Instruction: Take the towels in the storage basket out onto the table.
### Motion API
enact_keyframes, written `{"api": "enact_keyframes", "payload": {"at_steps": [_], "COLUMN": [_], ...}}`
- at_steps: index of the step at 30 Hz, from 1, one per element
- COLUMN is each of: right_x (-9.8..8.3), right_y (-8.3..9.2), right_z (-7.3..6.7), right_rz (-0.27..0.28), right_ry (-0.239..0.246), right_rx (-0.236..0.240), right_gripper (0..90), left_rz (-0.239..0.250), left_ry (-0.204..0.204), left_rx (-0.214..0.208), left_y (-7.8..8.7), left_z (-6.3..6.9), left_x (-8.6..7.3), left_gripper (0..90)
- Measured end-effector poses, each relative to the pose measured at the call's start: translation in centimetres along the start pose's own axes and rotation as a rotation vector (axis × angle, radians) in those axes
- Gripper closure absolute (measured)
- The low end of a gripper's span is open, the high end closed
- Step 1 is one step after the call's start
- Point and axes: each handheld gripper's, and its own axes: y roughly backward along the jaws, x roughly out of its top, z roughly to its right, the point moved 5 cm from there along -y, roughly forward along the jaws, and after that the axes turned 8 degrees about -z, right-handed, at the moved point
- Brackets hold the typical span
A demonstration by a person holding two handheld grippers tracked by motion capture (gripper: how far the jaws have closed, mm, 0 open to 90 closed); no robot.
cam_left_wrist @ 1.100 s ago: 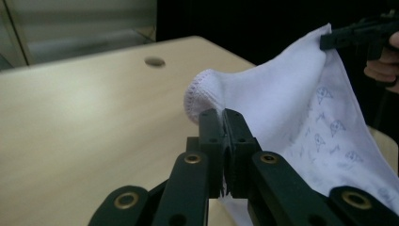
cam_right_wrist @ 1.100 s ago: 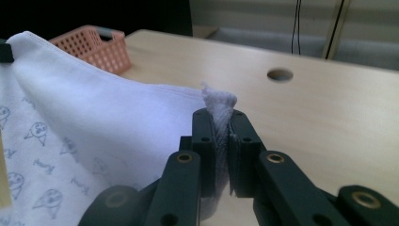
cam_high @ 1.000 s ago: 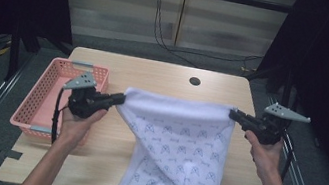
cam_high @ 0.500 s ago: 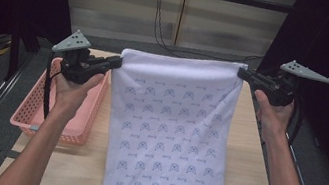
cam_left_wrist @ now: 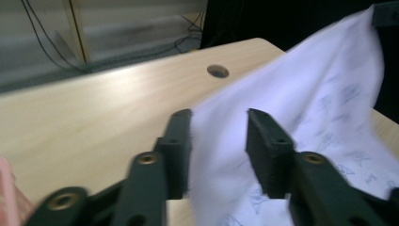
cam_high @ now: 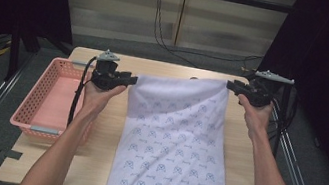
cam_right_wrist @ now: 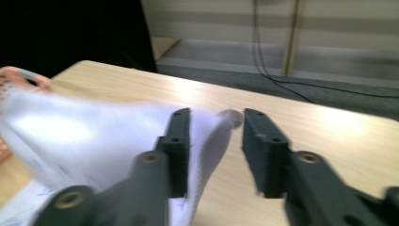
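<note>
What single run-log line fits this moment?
left gripper: just opened | right gripper: just opened | cloth: spread on table, corners between open jaws

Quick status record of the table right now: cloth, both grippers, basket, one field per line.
cloth: white patterned cloth spread down the table, near end over the front edge
left gripper: left gripper at the cloth's far left corner, jaws just opened, corner between them with gaps showing
right gripper: right gripper at the far right corner, jaws just opened, cloth beside one jaw, not pinched
basket: pink basket on the table's left side, nothing seen in it
</note>
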Motion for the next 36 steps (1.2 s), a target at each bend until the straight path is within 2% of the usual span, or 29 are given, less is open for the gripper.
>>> {"api": "enact_keyframes", "payload": {"at_steps": [1,2,4,7,9,11,13,15,20,21,22,23,24,26,27,28,30,31,34,35,36], "right_x": [-1.1,-1.8,-2.6,-4.4,-5.7,-7.3,-8.9,-11.1,-15.0,-15.8,-15.8,-17.0,-17.6,-17.9,-18.6,-18.8,-18.9,-18.6,-18.3,-18.6,-18.7], "right_y": [0.1,0.4,0.9,2.3,3.0,3.7,4.3,4.8,5.5,5.4,5.4,5.1,4.8,4.6,3.5,2.9,2.4,1.4,0.1,-0.1,0.0], "right_z": [0.7,0.8,0.6,-0.6,-1.6,-2.8,-3.7,-4.7,-6.0,-6.2,-6.2,-6.7,-6.9,-7.0,-7.4,-7.5,-7.6,-7.8,-7.5,-7.5,-7.5], "right_rz": [-0.008,-0.014,-0.019,-0.042,-0.059,-0.082,-0.097,-0.124,-0.195,-0.219,-0.219,-0.256,-0.272,-0.289,-0.328,-0.345,-0.352,-0.357,-0.361,-0.388,-0.377], "right_ry": [-0.016,-0.01,0.0,0.047,0.081,0.102,0.116,0.126,0.135,0.135,0.135,0.148,0.151,0.157,0.181,0.187,0.198,0.224,0.226,0.241,0.263], "right_rx": [-0.009,-0.006,0.016,0.051,0.074,0.104,0.136,0.159,0.189,0.191,0.191,0.191,0.192,0.195,0.19,0.187,0.182,0.18,0.144,0.125,0.114], "right_gripper": [56.8,56.9,56.1,54.1,53.4,52.3,52.1,51.3,50.4,50.4,50.4,50.3,50.3,50.3,51.0,50.9,50.4,50.3,52.3,55.9,58.2], "left_rz": [-0.024,-0.029,-0.032,-0.058,-0.057,-0.088,-0.12,-0.16,-0.26,-0.273,-0.273,-0.305,-0.312,-0.307,-0.31,-0.333,-0.328,-0.322,-0.322,-0.322,-0.322], "left_ry": [-0.009,-0.001,-0.013,-0.05,-0.055,-0.091,-0.111,-0.13,-0.107,-0.104,-0.104,-0.124,-0.128,-0.131,-0.133,-0.147,-0.154,-0.159,-0.171,-0.178,-0.178], "left_rx": [0.003,-0.005,-0.026,-0.039,-0.071,-0.101,-0.14,-0.161,-0.176,-0.193,-0.193,-0.177,-0.17,-0.18,-0.181,-0.164,-0.163,-0.17,-0.151,-0.141,-0.141], "left_y": [-0.1,-0.1,0.2,0.7,1.2,1.3,1.5,1.6,1.1,0.9,0.9,0.5,0.4,0.3,0.0,-0.8,-0.9,-1.1,-1.1,-1.1,-1.1], "left_z": [0.0,0.1,0.6,1.8,3.0,4.2,5.6,6.4,7.2,7.4,7.4,7.5,7.6,7.7,7.7,7.8,7.9,7.9,7.8,7.7,7.7], "left_x": [-0.4,-0.7,-1.4,-2.6,-3.9,-5.2,-7.4,-9.4,-14.2,-15.3,-15.3,-16.2,-16.3,-16.3,-16.4,-16.7,-16.6,-16.5,-16.5,-16.6,-16.6], "left_gripper": [55.0,54.6,54.5,55.7,58.7,62.3,63.9,65.2,65.3,65.0,64.2,63.8,63.1,60.9,60.3,58.8,58.1,58.2,62.7,66.4,70.8]}}
